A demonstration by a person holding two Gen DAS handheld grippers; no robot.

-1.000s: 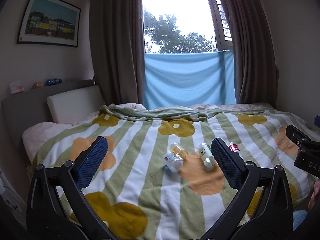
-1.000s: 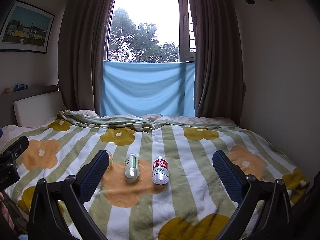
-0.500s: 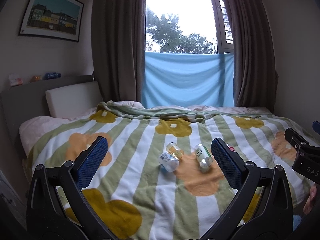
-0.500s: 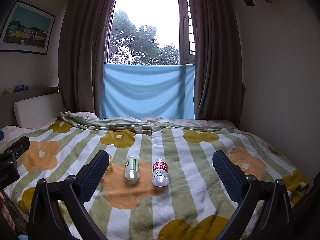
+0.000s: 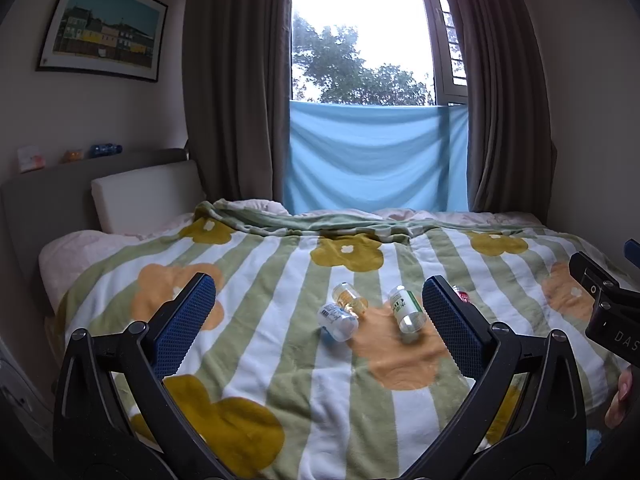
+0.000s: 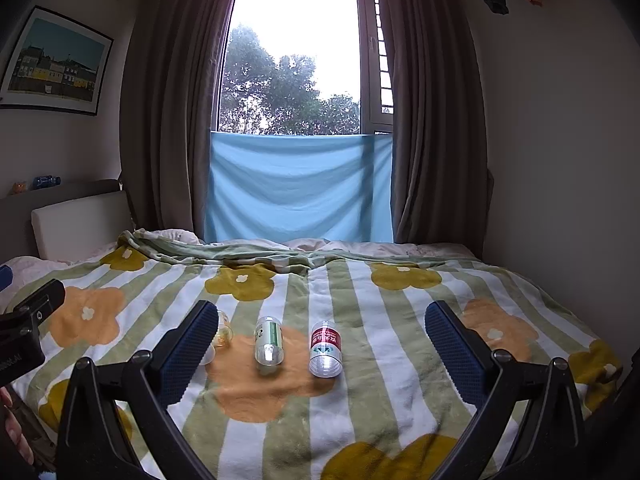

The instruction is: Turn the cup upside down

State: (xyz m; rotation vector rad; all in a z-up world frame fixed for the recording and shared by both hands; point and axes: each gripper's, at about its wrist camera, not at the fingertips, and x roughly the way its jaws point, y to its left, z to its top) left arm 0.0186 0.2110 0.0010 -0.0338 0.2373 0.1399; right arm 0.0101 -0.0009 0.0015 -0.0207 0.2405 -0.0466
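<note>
Several clear plastic cups lie on their sides on the flowered blanket [image 5: 280, 344]. The left wrist view shows a white-labelled cup [image 5: 338, 322], a yellowish cup [image 5: 350, 300] and a green-labelled cup [image 5: 406, 310]; a red-labelled cup [image 5: 460, 294] peeks from behind one finger. In the right wrist view the green-labelled cup [image 6: 269, 344] and red-labelled cup [image 6: 325, 348] lie side by side, and the yellowish cup [image 6: 222, 330] is half hidden. My left gripper [image 5: 318, 298] and right gripper [image 6: 320, 320] both hover open and empty, short of the cups.
The bed fills the room up to a curtained window with a blue cloth [image 6: 298, 188]. A headboard with a white cushion [image 5: 144, 192] stands at the left, a bare wall at the right. A hand [image 5: 618, 400] shows at the frame edge.
The left wrist view has tilted and drifted slightly, so the cups sit a little left of before. The right view is almost the same. Both grippers stay open; no cup has moved.
</note>
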